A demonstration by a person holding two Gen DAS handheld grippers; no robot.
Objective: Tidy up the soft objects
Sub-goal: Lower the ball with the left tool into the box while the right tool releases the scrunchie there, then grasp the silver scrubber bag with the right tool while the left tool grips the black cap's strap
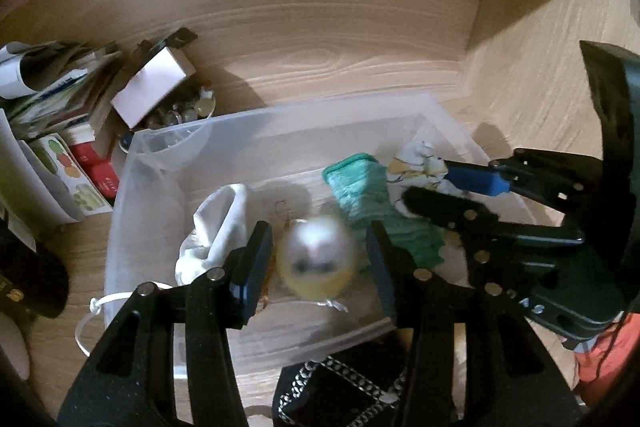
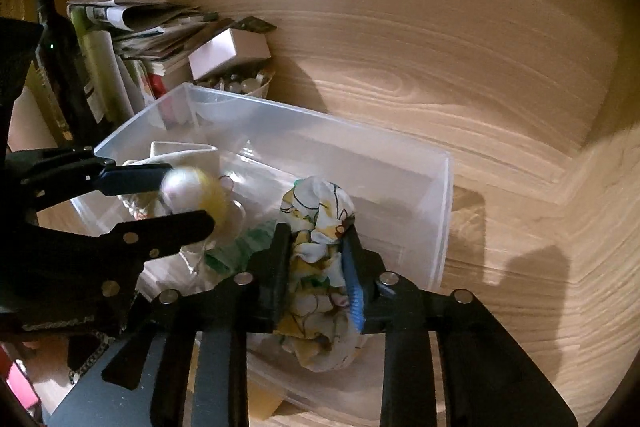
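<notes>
A clear plastic bin (image 1: 160, 147) (image 2: 440, 187) stands on the wooden floor. Inside lie a white cloth (image 1: 216, 231) (image 2: 180, 151) and a green knit cloth (image 1: 368, 195) (image 2: 236, 251). My left gripper (image 1: 318, 263) (image 2: 188, 195) is open over the bin, with a blurred white and yellow soft ball (image 1: 316, 263) (image 2: 196, 191) between its fingers, apparently not touching the pads. My right gripper (image 2: 316, 259) (image 1: 432, 183) is shut on a crumpled flower-print cloth (image 2: 316, 247) (image 1: 416, 163) and holds it over the bin's right part.
A stack of papers and books (image 1: 52, 99) (image 2: 140, 27), a white box (image 1: 152, 87) (image 2: 228, 51) and a dark bottle (image 2: 60, 55) stand behind the bin to the left. A black bag with a chain (image 1: 332, 391) lies in front. Wooden panels rise behind and to the right.
</notes>
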